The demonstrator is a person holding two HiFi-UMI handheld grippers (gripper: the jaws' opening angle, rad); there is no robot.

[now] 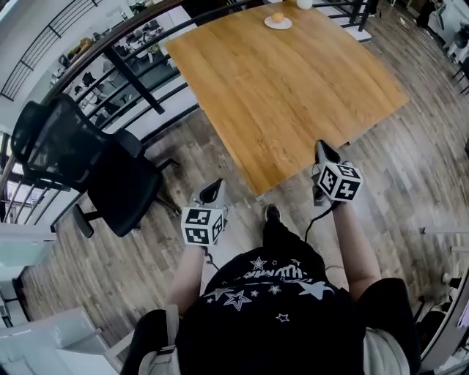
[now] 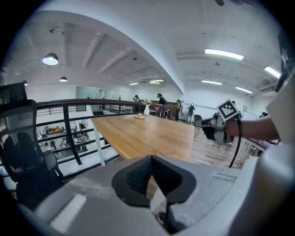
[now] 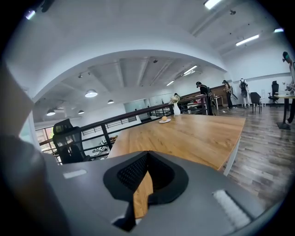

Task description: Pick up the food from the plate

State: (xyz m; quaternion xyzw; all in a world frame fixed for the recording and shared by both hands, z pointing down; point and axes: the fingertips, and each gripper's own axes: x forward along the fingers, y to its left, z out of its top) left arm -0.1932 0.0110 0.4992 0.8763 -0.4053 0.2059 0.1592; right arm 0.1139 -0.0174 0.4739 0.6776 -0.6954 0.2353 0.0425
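Observation:
A small round orange-brown piece of food [image 1: 278,17] lies on a white plate [image 1: 278,26] at the far end of the wooden table [image 1: 278,88]. Both grippers are held over the floor short of the table's near edge, far from the plate. My left gripper [image 1: 213,190] is shut with nothing in it, near the table's near corner. My right gripper [image 1: 323,149] is shut and empty, at the near edge. In the left gripper view the plate [image 2: 139,117] is small beyond the shut jaws [image 2: 151,159], and the right gripper [image 2: 220,123] shows at right. The right gripper view has the plate [image 3: 164,120] far beyond its shut jaws [image 3: 147,155].
A black mesh office chair [image 1: 95,168] stands on the wood floor left of the table. A dark railing [image 1: 110,55] runs along the table's left side over a drop. A white vase [image 3: 176,109] stands behind the plate. People stand far off [image 3: 243,87].

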